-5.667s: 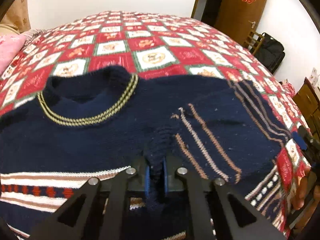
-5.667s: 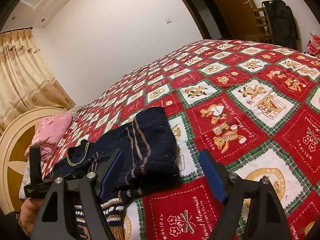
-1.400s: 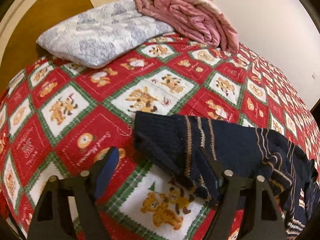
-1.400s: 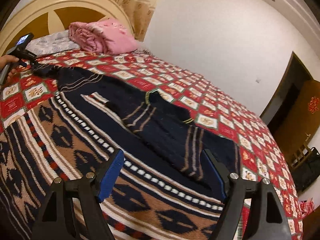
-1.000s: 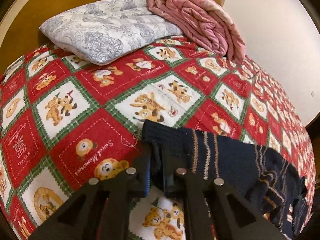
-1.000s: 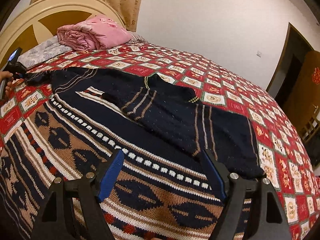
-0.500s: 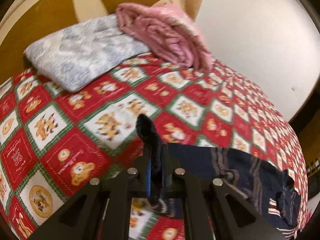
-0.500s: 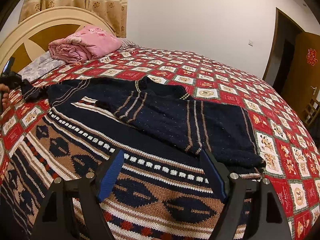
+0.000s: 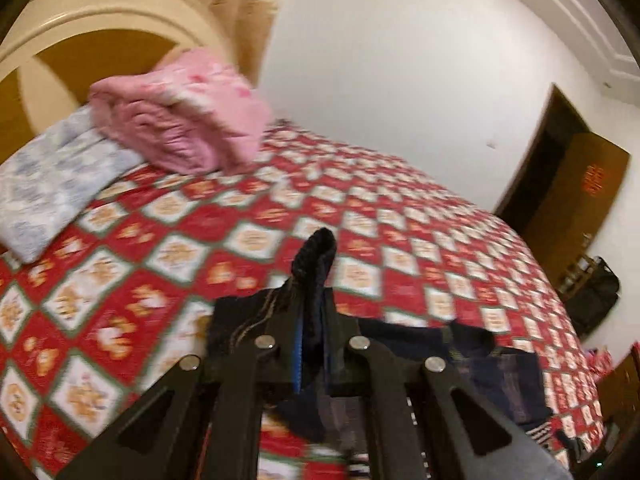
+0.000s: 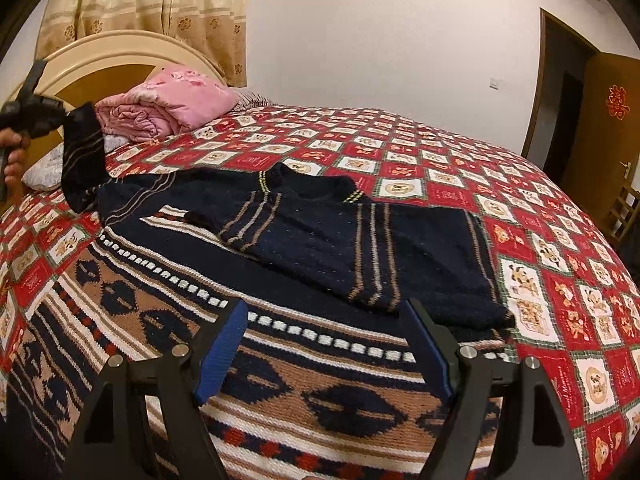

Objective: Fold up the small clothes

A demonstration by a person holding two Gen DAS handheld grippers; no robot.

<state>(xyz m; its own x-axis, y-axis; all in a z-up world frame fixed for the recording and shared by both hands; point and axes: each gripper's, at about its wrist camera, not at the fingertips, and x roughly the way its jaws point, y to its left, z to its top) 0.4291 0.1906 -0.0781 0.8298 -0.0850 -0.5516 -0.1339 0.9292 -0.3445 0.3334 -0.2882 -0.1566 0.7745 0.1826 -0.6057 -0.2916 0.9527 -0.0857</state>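
Left wrist: my left gripper [image 9: 312, 350] is clamped on the sweater's sleeve cuff [image 9: 314, 264], raised off the bedspread [image 9: 168, 240]; rest of sweater [image 9: 480, 364] near right, blurred

Right wrist: my right gripper [image 10: 326, 354] is wide, holding nothing, over the sweater hem [image 10: 240, 360]; folded sleeve [image 10: 312, 240] lies across the chest, other sleeve lifted far left

Sweater [image 10: 320, 240] flat on bedspread [image 10: 560, 240], quilt [image 10: 168, 100] behind at headboard [image 10: 100, 56]

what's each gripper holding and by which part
The left gripper is shut on the sweater, pinching the cuff end of one sleeve. The right gripper is open, holding nothing.
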